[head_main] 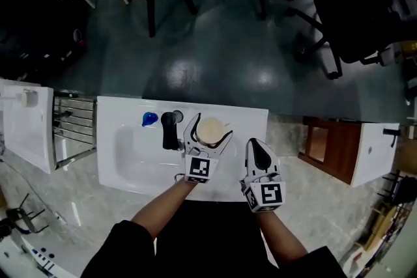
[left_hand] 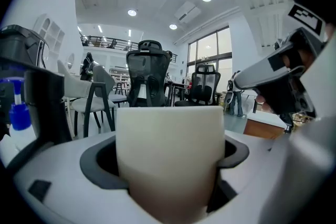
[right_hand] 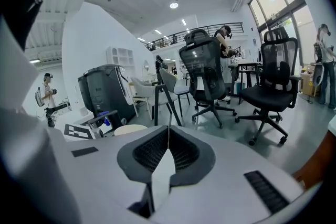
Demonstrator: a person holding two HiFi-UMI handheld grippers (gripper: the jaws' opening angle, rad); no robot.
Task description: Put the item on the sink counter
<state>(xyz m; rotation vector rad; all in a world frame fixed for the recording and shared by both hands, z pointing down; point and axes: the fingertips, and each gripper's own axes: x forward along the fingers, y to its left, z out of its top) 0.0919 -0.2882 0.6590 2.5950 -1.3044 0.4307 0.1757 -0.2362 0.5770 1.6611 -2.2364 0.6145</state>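
Snugly pinched between left gripper (head_main: 208,132) jaws, cream cup (left_hand: 170,149), seemingly over counter (head_main: 247,119), right gripper (head_main: 261,150) jaws together

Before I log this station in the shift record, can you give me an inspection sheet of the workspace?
Surface: white sink counter with a basin on its left; looks clean.
Job's things: cream cup, gripped over the counter to the right of the basin; whether it touches down cannot be told.
Clutter: black faucet and blue-capped bottle at the back of the basin.
Claws: left claw closed on the cup's sides; right claw closed and empty beside it.
Cables: nothing seen.
Surroundings: metal rack on the left, wooden cabinet on the right, office chairs beyond.
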